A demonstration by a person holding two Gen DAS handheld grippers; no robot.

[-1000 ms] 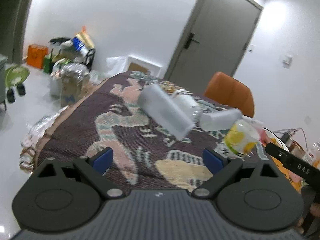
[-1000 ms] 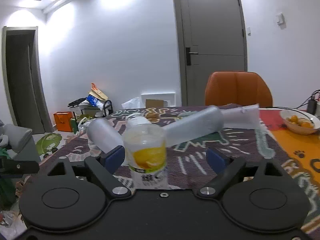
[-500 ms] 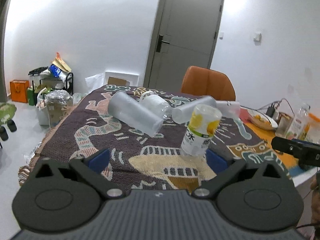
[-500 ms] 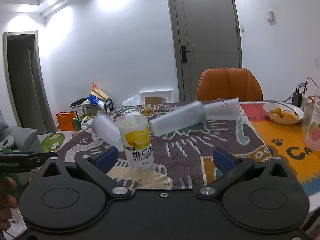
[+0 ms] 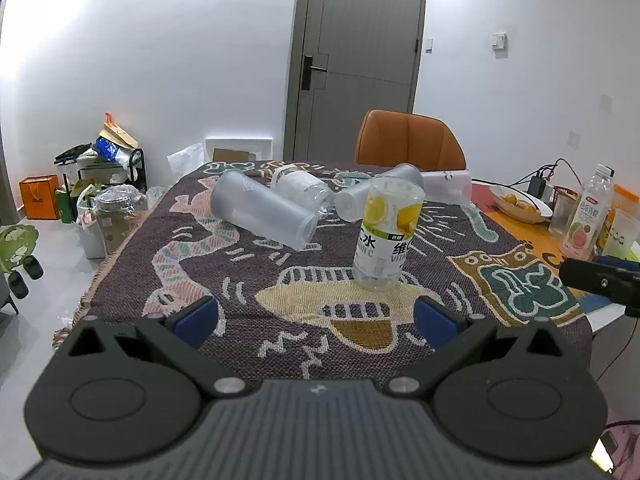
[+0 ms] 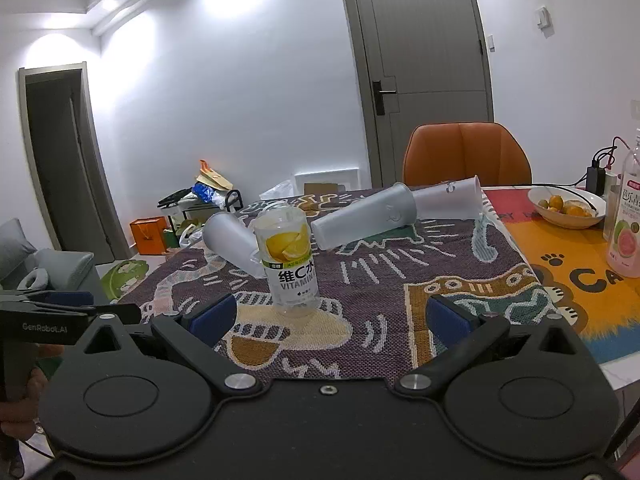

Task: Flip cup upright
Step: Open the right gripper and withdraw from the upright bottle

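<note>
A clear cup with a lemon label point(image 5: 385, 233) stands upright on the patterned cloth point(image 5: 240, 292); it also shows in the right wrist view point(image 6: 289, 259). Several frosted cups lie on their sides behind it: one at left point(image 5: 262, 210) point(image 6: 232, 242), one in the middle point(image 6: 364, 216), one at the back point(image 6: 448, 199). A clear cup with a white label point(image 5: 302, 190) lies behind too. My left gripper point(image 5: 316, 320) is open and empty, near the table's front edge. My right gripper point(image 6: 331, 317) is open and empty, just short of the lemon cup.
An orange chair point(image 5: 410, 144) stands at the far side. A bowl of oranges point(image 6: 566, 207), a pink drink bottle point(image 6: 626, 232) and cables sit on the orange mat at right. Bags and boxes point(image 5: 100, 168) clutter the floor at left.
Both grippers have pulled back from the table and leveled out. The lemon cup stands free on the cloth, farther from both grippers than before.
</note>
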